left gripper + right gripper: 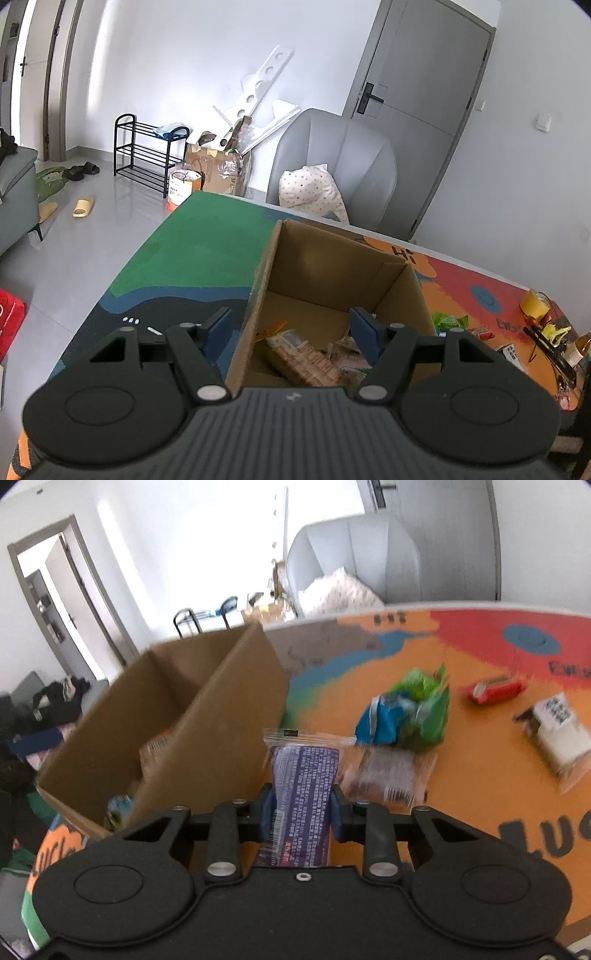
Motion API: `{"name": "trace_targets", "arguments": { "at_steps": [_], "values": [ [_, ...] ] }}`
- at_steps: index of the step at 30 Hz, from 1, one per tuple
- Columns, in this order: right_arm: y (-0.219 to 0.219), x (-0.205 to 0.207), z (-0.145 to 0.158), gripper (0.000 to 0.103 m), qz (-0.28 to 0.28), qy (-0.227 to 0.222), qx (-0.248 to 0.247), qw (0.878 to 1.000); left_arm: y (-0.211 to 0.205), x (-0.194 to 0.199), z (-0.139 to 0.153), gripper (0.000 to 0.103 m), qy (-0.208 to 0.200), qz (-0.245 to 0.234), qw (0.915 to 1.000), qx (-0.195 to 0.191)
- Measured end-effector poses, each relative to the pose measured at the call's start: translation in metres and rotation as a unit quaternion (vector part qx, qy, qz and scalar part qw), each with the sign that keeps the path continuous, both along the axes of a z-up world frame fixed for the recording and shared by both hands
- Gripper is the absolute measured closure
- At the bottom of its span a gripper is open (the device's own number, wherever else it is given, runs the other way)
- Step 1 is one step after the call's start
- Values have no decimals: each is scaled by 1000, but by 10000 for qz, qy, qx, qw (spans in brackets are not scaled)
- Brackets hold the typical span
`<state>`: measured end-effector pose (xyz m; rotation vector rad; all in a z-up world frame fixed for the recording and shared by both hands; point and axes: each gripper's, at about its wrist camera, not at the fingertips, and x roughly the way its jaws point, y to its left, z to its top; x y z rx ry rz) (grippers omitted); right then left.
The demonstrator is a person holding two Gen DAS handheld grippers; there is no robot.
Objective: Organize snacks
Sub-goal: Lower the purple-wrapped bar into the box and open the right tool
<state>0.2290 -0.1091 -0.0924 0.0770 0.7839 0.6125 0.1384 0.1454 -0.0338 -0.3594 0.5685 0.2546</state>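
Observation:
An open cardboard box stands on the colourful table mat and holds several wrapped snacks. My left gripper is open and empty, held over the box's near left wall. In the right wrist view the box is at the left. My right gripper is shut on a purple snack packet, held above the mat just right of the box. More snacks lie on the mat: a green and blue bag, a clear brown packet, a red packet and a white packet.
A grey chair with a dotted pillow stands behind the table. A yellow tape roll and clutter sit at the table's right edge. A black shoe rack, boxes and slippers are on the floor to the left.

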Motion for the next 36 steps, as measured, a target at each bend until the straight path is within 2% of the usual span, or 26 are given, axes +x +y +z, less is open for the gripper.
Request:
{"name": "trace_targets", "arguments": {
  "at_steps": [13,24,26,30,36],
  "values": [
    [9,7,73,75,26,-819,220,9964,15,-6,9,34,-218,88,9996,-160],
    [56,17,91,74,494,-1019,248,9933,31,-4,9,28,-255,141,9993,-232],
    [65,15,97,72,625,-1075,362,9916,35,-6,9,27,-267,221,9990,-286],
    [73,10,106,45,625,-1421,391,9871,42,-8,9,27,-279,358,9984,-339],
    [53,22,99,44,361,-1202,442,9911,38,-5,13,27,-291,315,9988,-247]
  ]
}}
